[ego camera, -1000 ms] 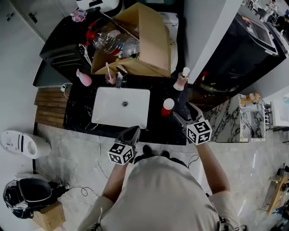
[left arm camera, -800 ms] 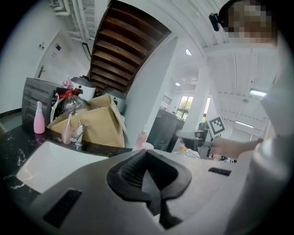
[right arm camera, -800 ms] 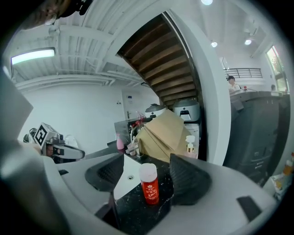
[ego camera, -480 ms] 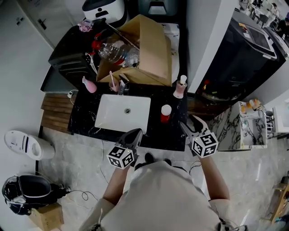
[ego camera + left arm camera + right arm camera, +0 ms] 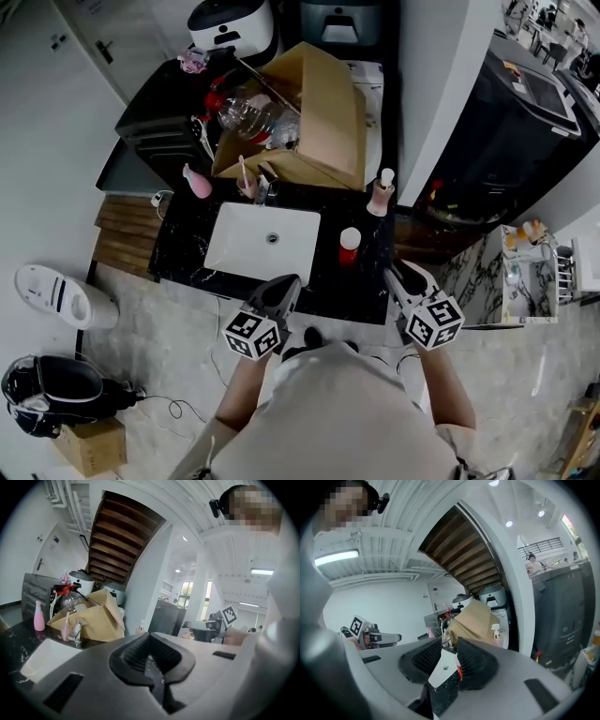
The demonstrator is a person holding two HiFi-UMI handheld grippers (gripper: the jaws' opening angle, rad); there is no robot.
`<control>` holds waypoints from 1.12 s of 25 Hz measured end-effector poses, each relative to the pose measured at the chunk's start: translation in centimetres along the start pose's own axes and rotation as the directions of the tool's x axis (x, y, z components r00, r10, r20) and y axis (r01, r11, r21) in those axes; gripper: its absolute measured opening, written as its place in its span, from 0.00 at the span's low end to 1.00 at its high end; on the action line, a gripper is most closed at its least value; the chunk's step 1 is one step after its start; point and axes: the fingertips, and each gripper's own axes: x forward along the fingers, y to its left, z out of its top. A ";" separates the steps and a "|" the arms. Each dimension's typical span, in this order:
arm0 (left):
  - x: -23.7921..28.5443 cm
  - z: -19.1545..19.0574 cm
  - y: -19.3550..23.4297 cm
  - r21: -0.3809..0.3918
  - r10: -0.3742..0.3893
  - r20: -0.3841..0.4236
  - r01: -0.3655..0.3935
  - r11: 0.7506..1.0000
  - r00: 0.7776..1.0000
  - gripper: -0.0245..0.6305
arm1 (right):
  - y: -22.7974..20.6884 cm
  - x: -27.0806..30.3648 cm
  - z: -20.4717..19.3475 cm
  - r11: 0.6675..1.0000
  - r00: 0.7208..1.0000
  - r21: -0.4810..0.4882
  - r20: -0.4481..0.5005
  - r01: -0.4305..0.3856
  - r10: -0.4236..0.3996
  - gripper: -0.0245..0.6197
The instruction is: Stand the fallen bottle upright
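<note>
Bottle (image 5: 349, 246) (red body, white cap): stands upright on the black counter (image 5: 323, 281), just right of the white sink (image 5: 262, 244), cap facing up toward the head camera. Nothing touches it. Judgement: the righting step looks done, so it is left free to stand alone.

Right tongs (image 5: 396, 277): over the near counter edge, right of the bottle and apart from it. Jaws have just been closing to a narrow gap, with nothing between them.

Left tongs (image 5: 284, 284): at the near edge in front of the sink, jaws together, empty (probably idle, one pair sufficing).

Pump bottle (image 5: 382, 192) stands farther back, by the cardboard box (image 5: 328, 103).
</note>
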 end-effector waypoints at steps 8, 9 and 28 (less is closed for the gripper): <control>0.3 0.8 0.0 0.017 0.003 0.016 -0.003 1.000 1.000 0.05 | -0.1 -0.6 -0.4 1.000 1.000 0.009 0.011 -0.012 0.012 0.13; 0.4 1.0 0.0 0.022 0.002 0.021 -0.003 1.000 1.000 0.05 | 0.0 -0.7 -0.5 1.000 1.000 0.001 0.011 -0.011 0.011 0.12; 1.5 1.2 0.2 0.030 -0.008 0.018 0.007 1.000 1.000 0.05 | -0.6 -0.4 0.2 0.999 0.999 -0.033 0.037 -0.001 0.003 0.08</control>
